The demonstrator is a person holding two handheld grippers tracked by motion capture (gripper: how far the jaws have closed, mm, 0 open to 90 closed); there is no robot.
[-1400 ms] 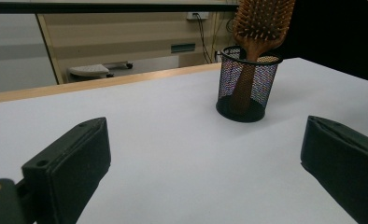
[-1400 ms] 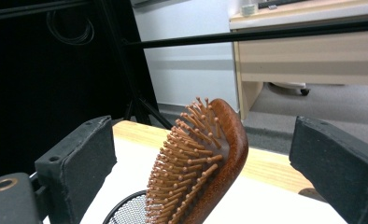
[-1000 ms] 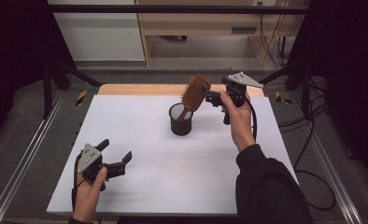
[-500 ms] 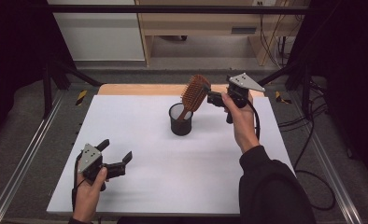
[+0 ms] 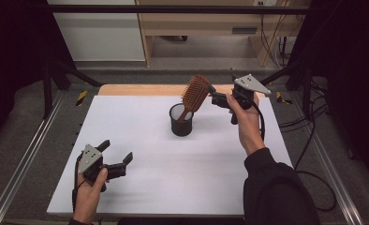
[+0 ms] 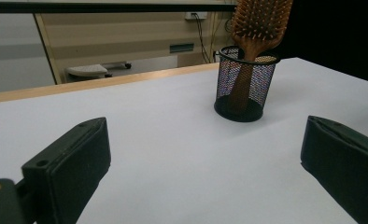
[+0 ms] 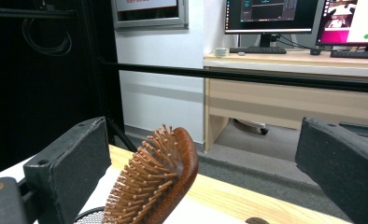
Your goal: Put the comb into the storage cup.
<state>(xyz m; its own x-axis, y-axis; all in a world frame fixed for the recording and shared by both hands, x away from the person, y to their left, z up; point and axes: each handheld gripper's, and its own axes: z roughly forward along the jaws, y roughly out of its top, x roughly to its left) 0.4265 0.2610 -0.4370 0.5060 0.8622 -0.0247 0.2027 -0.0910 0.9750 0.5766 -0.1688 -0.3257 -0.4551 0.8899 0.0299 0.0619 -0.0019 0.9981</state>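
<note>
A brown wooden hairbrush point(image 5: 195, 92) stands handle-down in a black mesh cup point(image 5: 181, 120) near the back middle of the white table point(image 5: 140, 140), its head leaning right. My right gripper point(image 5: 214, 96) hovers just right of the brush head, open, its jaws apart on either side of the bristles point(image 7: 159, 186) without touching. My left gripper point(image 5: 117, 151) rests near the front left of the table, open and holding nothing. From the left gripper point(image 6: 205, 163), the cup point(image 6: 245, 84) and brush point(image 6: 261, 23) appear far ahead, to the right.
A wooden strip point(image 5: 140, 89) runs along the table's far edge. Metal rails point(image 5: 28, 154) flank the table and cables point(image 5: 309, 136) lie on the floor at the right. Behind the table stand a wooden desk point(image 5: 196, 23) and monitors point(image 7: 271, 14).
My right gripper has drifted slightly to the right beside the brush head. The brush, the cup and my left gripper have stayed where they were.
</note>
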